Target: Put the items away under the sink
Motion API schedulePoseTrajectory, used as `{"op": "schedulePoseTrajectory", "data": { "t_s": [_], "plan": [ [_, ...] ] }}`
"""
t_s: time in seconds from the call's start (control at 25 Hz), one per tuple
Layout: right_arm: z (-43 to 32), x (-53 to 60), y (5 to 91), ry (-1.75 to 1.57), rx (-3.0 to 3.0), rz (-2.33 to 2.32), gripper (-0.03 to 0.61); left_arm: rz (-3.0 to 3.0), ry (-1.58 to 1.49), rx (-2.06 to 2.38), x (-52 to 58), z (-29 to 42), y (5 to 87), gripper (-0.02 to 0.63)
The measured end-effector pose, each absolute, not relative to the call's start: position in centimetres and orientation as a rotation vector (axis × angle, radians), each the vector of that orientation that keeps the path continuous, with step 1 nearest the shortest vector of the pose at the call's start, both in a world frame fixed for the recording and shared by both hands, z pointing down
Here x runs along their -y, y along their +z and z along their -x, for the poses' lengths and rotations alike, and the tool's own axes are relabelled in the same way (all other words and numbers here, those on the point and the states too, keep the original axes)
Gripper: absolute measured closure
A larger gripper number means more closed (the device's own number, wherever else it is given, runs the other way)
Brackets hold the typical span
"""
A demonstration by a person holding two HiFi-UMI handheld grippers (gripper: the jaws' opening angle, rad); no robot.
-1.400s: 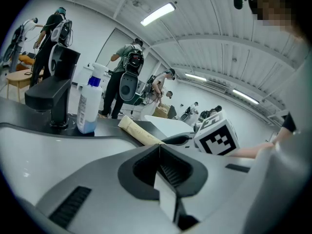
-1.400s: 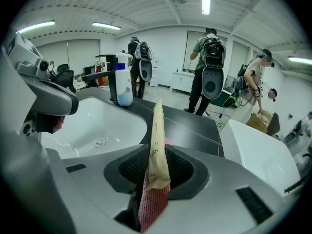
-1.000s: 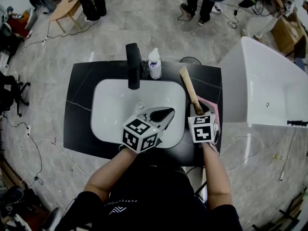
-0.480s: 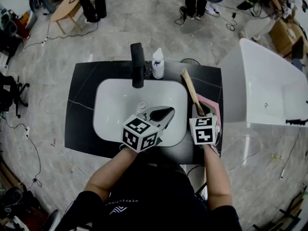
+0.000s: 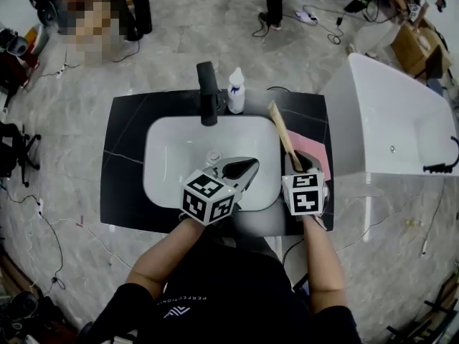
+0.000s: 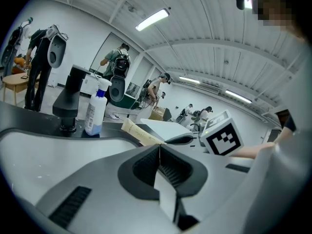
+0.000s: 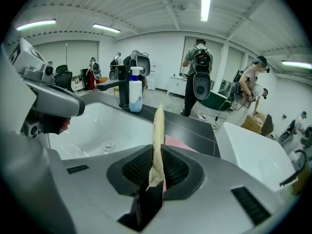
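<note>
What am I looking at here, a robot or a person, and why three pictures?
No robot: a person holds two handheld tools, the left gripper and the right gripper. One picture comes from a camera on their head, looking down; the other two cameras ride on the grippers, looking along the jaws. Below lies a black counter with a white sink, black faucet, spray bottle and pink mat. The left gripper is shut and empty. The right gripper has just been closing its jaws and now pinches a long tan tube.
</note>
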State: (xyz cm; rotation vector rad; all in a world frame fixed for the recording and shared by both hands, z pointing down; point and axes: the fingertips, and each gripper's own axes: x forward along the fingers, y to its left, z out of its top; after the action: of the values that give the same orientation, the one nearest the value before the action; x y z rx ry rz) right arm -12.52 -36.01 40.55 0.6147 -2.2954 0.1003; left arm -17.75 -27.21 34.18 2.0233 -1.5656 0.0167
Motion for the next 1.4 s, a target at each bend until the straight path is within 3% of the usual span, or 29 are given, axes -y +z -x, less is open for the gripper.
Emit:
{"op": "schedulePoseTrajectory", "data": {
  "t_s": [1.4],
  "plan": [
    [9.2,20.1,38.0,0.240,2.317,-0.882,0.520,-2.202,0.084,1.402,12.2,17.3,33.8,0.604]
  ]
}}
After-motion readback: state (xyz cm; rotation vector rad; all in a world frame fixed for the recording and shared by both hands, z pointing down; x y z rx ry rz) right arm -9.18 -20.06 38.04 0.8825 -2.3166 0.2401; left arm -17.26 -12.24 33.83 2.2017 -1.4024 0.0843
